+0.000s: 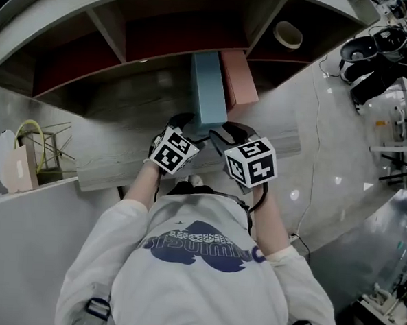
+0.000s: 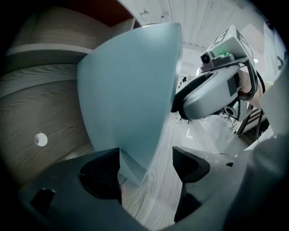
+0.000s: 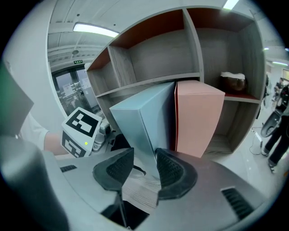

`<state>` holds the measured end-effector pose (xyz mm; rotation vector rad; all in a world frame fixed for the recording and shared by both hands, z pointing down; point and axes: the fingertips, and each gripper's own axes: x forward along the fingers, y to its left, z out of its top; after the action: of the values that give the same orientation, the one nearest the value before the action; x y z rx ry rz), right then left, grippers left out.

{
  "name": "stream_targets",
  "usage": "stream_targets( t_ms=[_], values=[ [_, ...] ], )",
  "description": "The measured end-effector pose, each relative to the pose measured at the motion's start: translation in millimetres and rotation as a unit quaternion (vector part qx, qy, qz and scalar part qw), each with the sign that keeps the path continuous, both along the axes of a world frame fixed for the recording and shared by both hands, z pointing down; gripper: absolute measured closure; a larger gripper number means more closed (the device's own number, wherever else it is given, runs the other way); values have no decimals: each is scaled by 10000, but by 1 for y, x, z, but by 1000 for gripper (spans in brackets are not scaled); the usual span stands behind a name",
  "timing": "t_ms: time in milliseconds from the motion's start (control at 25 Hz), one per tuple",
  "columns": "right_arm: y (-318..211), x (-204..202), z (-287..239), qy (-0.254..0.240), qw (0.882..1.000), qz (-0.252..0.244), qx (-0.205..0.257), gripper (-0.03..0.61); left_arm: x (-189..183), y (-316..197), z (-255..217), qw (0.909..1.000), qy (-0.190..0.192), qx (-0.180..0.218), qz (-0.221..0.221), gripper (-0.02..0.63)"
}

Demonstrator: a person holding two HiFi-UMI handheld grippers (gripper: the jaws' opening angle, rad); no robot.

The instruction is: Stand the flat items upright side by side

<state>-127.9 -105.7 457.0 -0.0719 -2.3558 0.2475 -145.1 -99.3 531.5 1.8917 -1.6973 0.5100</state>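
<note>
Right tongs [image 3: 143, 158] clamp blue book [image 1: 208, 90] at near bottom edge, keeping it upright against pink book [image 1: 239, 78] on shelf [image 1: 124, 109]. Left tongs [image 2: 146, 153] open, straddling book's left side, likely guarding against tip-over.

- Slim box [image 1: 209, 90]: pale blue, plain.
- Neighbouring box [image 1: 239, 78]: salmon pink, plain.
- Shelf [image 1: 124, 105]: grey wood grain, dark red back panels.
- Sweatshirt [image 1: 196, 275]: white, navy print.
</note>
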Motion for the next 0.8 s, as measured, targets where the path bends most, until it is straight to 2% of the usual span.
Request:
stream_targets(
  t_ms=[200, 360, 560, 800],
  values=[
    [-2, 0, 6, 52, 9999, 50, -91, 428, -22, -6, -11, 9999, -165, 29, 20, 236],
    [-5, 0, 5, 48, 9999, -103, -109, 428, -23, -12, -12, 9998, -217, 21, 26, 236],
    [-10, 6, 6, 95, 9992, -362, -148, 430, -19, -13, -8, 9996, -197, -133, -147, 236],
    [-21, 11, 7, 212, 9964, -793, -202, 433, -18, -23, -11, 9983, -156, -121, -543, 238]
  ],
)
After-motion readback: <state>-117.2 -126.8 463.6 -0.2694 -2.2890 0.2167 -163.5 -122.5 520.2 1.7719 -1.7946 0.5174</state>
